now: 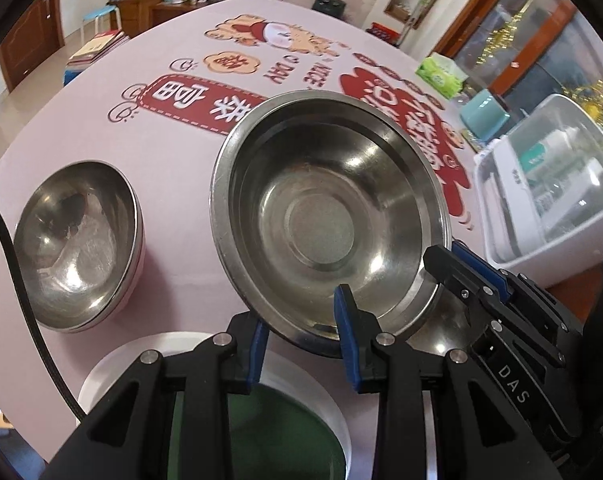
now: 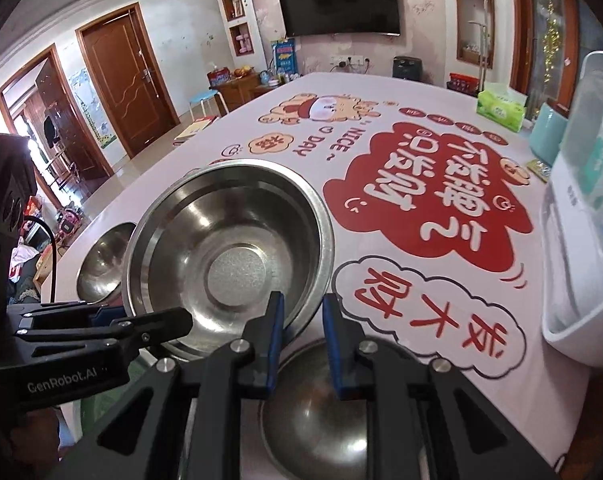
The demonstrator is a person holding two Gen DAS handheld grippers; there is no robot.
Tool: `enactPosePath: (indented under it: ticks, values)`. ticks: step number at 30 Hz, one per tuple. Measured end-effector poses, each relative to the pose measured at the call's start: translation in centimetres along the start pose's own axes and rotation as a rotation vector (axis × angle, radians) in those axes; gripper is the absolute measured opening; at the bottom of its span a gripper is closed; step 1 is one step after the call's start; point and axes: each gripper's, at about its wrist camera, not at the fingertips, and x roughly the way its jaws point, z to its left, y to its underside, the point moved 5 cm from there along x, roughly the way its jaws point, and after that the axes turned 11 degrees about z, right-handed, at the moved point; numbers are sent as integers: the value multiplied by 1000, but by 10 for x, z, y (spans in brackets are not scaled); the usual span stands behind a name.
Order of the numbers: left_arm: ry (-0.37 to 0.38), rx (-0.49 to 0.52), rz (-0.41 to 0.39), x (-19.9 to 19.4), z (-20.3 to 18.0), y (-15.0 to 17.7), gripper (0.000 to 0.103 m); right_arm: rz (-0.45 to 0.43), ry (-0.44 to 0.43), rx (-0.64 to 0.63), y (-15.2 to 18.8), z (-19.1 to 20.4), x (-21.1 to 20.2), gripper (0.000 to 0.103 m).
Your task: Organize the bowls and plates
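Observation:
A wide steel bowl (image 1: 325, 216) is held tilted above the table; it also shows in the right wrist view (image 2: 225, 256). My left gripper (image 1: 301, 336) straddles its near rim with blue pads on either side. My right gripper (image 2: 301, 332) has its left pad at the same bowl's rim; in the left wrist view it (image 1: 461, 268) reaches in from the right at the rim. A smaller steel bowl (image 1: 77, 240) sits on the table to the left. A white plate with a green centre (image 1: 301, 400) lies under my left gripper. Another steel bowl (image 2: 321, 408) lies under my right gripper.
The table has a pink cloth (image 2: 421, 208) with red print. A white plastic box with a clear lid (image 1: 549, 184) stands at the right edge, with a teal cup (image 1: 481, 116) and a green tissue pack (image 1: 441, 72) behind it.

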Motion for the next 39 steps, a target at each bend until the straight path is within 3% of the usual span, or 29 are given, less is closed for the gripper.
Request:
enactPosePath:
  ticks: [18,39]
  values:
    - [40,154,-34,-62,5,59,30,-59,36,37,49,46,-61,19]
    - [26,237,103,-105,98,127,30,9,-40,50,103,152,-56,19]
